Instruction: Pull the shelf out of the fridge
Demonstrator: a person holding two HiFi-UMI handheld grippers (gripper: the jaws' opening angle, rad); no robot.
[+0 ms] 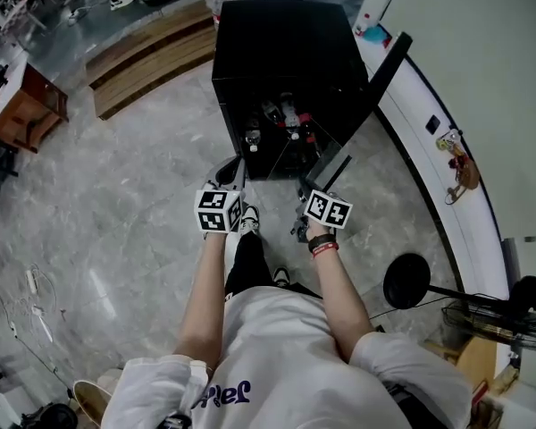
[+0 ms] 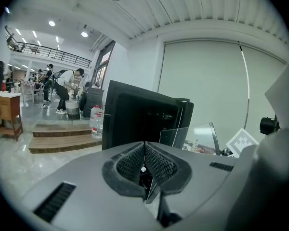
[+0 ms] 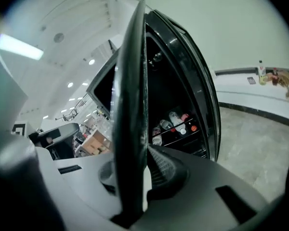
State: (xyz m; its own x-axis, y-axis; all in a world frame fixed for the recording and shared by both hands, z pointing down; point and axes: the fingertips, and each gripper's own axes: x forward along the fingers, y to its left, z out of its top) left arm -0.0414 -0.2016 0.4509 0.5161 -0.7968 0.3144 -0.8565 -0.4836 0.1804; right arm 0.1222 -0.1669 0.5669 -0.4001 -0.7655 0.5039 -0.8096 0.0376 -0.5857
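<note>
Leftmost, the left gripper point(image 2: 144, 155) hovers with its jaws pressed together (nothing plainly between them). The glass shelf point(image 3: 129, 105) is tilted just before the open fridge point(image 1: 281, 52), its dark rim pinched in the right gripper point(image 3: 143, 153).

A black fridge point(image 1: 286, 52) stands on the grey floor point(image 1: 116, 204). Its door point(image 1: 389, 61) is open to the right. Bottles point(image 1: 281, 114) lie inside. A glass shelf point(image 1: 326, 170) sticks out in front. The right gripper point(image 1: 305, 199) is at the shelf's dark edge. The left gripper point(image 1: 230, 172) is beside the fridge's front corner.
</note>
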